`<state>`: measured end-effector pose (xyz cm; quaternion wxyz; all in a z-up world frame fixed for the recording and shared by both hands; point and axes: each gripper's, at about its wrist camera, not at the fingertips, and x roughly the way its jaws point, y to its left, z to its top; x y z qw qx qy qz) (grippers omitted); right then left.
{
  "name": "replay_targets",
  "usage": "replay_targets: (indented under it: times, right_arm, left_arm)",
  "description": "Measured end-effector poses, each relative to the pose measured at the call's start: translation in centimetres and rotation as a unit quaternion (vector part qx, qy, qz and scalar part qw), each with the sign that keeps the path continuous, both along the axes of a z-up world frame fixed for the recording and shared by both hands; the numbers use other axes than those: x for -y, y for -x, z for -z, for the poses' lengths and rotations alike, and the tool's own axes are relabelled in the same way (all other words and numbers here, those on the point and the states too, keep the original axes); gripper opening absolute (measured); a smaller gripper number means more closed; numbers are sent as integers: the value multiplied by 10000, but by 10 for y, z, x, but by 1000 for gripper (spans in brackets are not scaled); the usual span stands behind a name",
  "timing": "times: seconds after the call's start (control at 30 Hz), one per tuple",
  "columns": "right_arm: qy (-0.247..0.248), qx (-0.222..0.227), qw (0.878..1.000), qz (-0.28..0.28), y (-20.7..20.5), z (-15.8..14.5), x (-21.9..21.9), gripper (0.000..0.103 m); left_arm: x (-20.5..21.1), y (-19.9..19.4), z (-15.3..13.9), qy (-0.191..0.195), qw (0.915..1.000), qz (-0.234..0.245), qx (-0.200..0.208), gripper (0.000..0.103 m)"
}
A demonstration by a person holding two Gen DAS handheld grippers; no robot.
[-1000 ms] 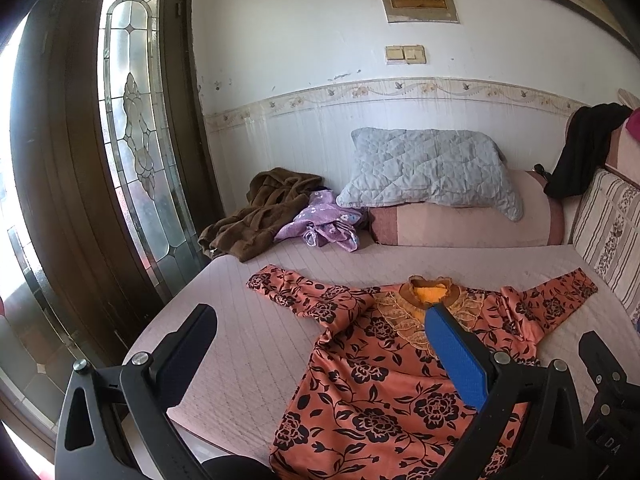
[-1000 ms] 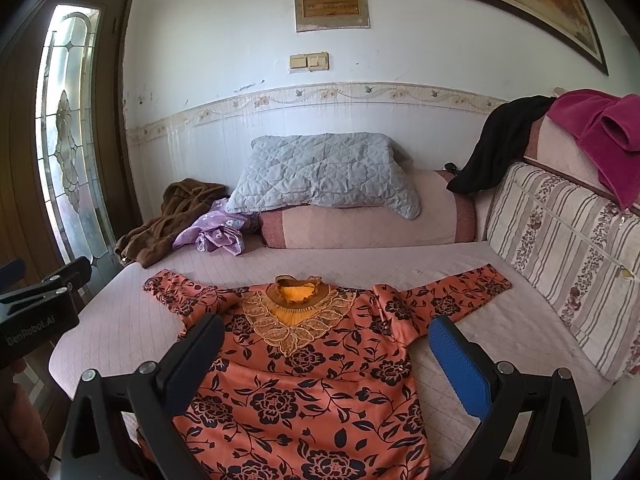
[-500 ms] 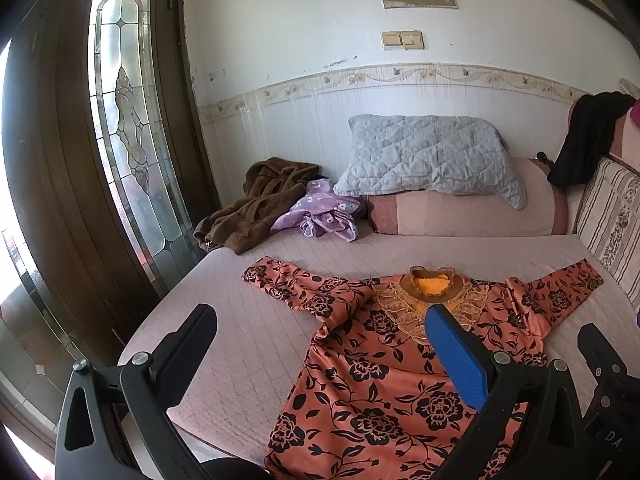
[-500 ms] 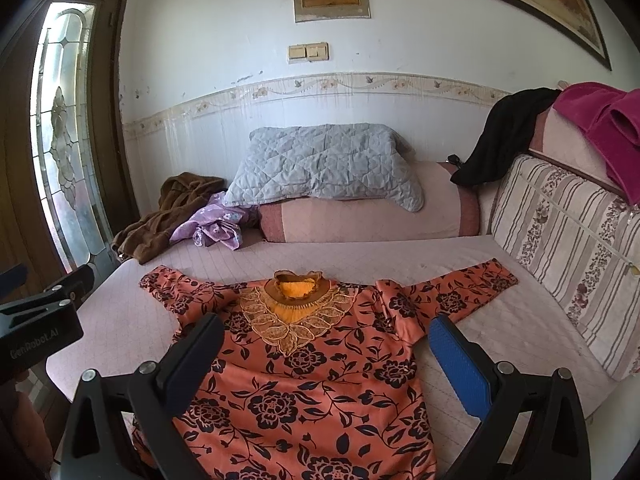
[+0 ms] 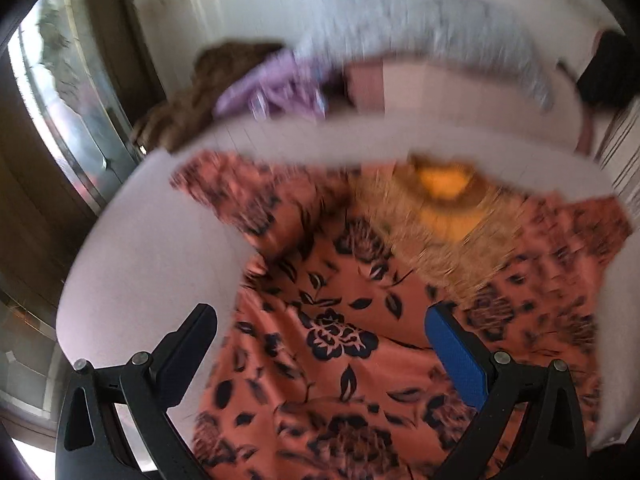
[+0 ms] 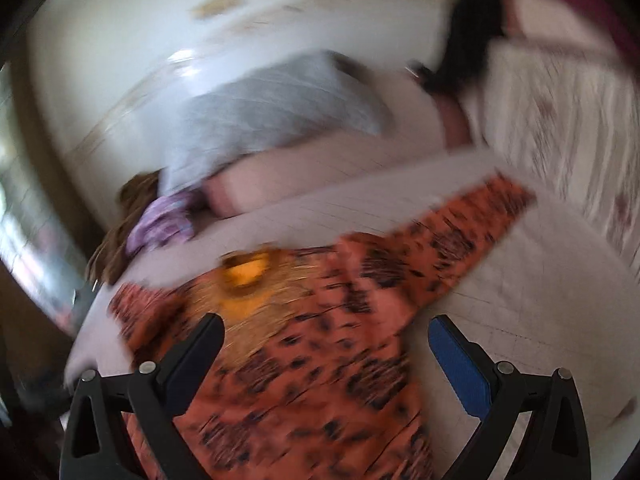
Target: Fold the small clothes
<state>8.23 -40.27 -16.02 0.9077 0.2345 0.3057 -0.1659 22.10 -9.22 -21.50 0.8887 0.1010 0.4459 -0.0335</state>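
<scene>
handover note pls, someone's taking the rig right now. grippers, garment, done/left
Left gripper: open, empty, above the orange floral blouse, toward its left side.
Right gripper: open, empty, over the blouse's right shoulder area.
Blouse lies face up on the pink bed, both sleeves spread out, neckline toward the pillows.
Done: no fold yet.
Left: grasp it, fold sleeves in, fold body. Both views are motion-blurred.

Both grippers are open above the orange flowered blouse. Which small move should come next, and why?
Probably lower the right gripper toward the right sleeve to fold it inward. The orange blouse lies spread flat on the bed, unfolded, and the left gripper holds nothing either.
</scene>
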Motion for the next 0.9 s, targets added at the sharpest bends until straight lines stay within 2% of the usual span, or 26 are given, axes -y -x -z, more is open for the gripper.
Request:
replay_targets:
  times: [0.07, 0.13, 0.2, 0.3, 0.33, 0.37, 0.47, 0.53, 0.67, 0.8, 0.87, 0.9]
  right_arm:
    - [-490, -107, 9979, 418, -15, 30, 63, 103]
    - [-1144, 10, 9899, 841, -22, 62, 129, 103]
    - [-1937, 372, 9722, 1264, -21, 94, 188, 99]
    - [-2990, 1069, 9266, 2015, -11, 137, 264, 79]
    - [-3070, 1182, 9206, 2105, -11, 143, 277, 73]
    - [-3066, 1235, 9176, 2210, -14, 147, 294, 72]
    - [-3028, 1215, 9122, 2480, -28, 162, 336, 71]
    - [-2987, 1105, 9122, 2579, -41, 170, 358, 60]
    - [-2448, 752, 9293, 2662, -66, 168, 384, 47]
    - [-2032, 595, 9429, 2572, -76, 169, 386, 10]
    - [-2017, 731, 9427, 2555, -75, 168, 385, 8]
    - [-1991, 876, 9438, 2489, -75, 158, 380, 8]
  left_arm:
    - [8, -19, 22, -70, 9999, -32, -114, 103]
    - [16, -36, 37, -126, 9998, -78, -157, 103]
    - [22, -49, 49, -105, 9999, -54, -105, 103]
    - [26, -60, 57, -139, 9999, -61, -13, 103]
    - [26, -64, 58, -88, 10000, -43, -7, 103]
    - [27, -70, 59, -24, 10000, -16, 46, 103]
    - [35, -78, 61, -125, 9997, 83, 183, 103]
    - [38, -80, 62, -156, 9996, 111, 211, 103]
    - [47, -80, 63, -218, 9993, 177, 253, 103]
    - [57, -74, 62, -357, 9982, 318, 372, 103]
    - [59, -72, 58, -383, 9976, 340, 471, 103]
    - [58, -70, 52, -365, 9972, 330, 557, 103]
